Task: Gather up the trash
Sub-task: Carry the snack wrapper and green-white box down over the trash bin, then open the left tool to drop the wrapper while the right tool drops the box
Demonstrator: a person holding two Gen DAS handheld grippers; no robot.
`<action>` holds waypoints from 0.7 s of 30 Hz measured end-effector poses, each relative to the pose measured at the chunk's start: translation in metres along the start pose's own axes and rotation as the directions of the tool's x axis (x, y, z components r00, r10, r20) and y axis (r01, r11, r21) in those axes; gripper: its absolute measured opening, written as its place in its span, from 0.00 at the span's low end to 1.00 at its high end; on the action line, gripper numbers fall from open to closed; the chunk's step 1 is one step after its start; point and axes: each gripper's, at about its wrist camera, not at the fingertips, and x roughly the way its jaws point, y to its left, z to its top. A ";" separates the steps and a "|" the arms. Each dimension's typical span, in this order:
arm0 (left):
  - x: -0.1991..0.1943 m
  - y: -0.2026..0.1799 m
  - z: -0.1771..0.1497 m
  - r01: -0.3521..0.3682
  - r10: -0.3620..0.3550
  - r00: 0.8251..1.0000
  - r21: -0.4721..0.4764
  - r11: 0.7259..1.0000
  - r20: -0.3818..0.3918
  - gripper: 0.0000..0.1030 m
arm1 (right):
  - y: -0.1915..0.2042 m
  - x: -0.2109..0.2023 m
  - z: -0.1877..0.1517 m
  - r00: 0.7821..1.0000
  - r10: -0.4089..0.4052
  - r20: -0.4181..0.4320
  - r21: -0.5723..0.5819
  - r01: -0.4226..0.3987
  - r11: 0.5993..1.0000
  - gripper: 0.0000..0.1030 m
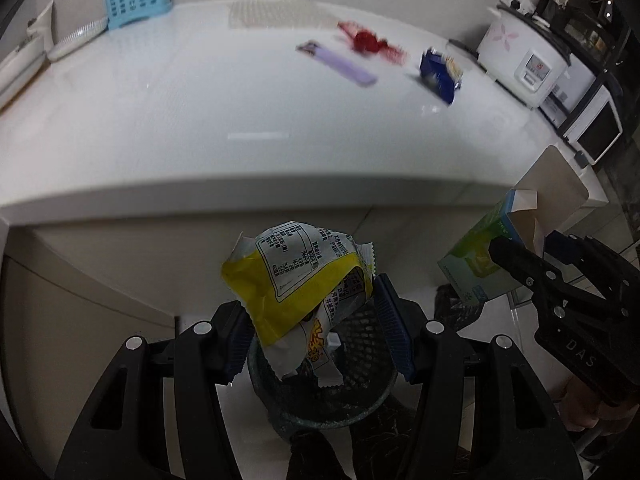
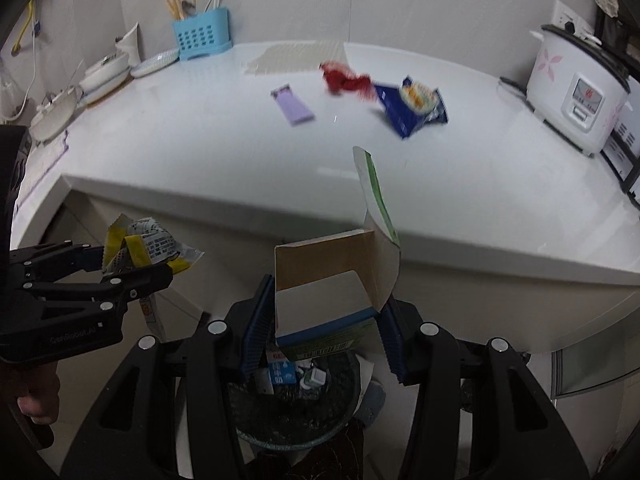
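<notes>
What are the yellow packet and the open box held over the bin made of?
The yellow packet looks like thin glossy plastic film: it crinkles and has zigzag sealed edges. The open box looks like thin cardboard: plain brown inside, stiff folded flaps, printed outside.

Both grippers are matte black plastic with open, cut-out finger arms studded with round silver screw heads. The left gripper [image 1: 316,332] and right gripper [image 2: 326,330] carry ribbed blue pads [image 1: 394,338]. Pale lettering marks each black body just behind the arms.
</notes>
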 end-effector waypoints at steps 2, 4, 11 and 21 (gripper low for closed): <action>0.012 0.002 -0.009 -0.002 0.002 1.000 -0.006 1.000 -0.019 0.54 | 0.001 0.011 -0.011 1.000 0.006 -0.024 -0.003 -0.006 1.000 0.46; 0.026 0.004 -0.019 -0.002 0.002 0.999 -0.012 1.000 -0.034 0.54 | 0.002 0.024 -0.021 0.999 0.012 -0.050 -0.005 -0.012 1.000 0.46; 0.074 0.011 -0.047 -0.008 0.005 0.996 -0.030 1.000 -0.088 0.54 | 0.001 0.072 -0.057 0.991 0.030 -0.131 -0.009 -0.032 0.999 0.45; 0.151 0.017 -0.094 -0.012 0.004 0.981 -0.039 0.999 -0.193 0.54 | -0.011 0.138 -0.111 0.967 0.045 -0.252 0.005 -0.045 0.999 0.46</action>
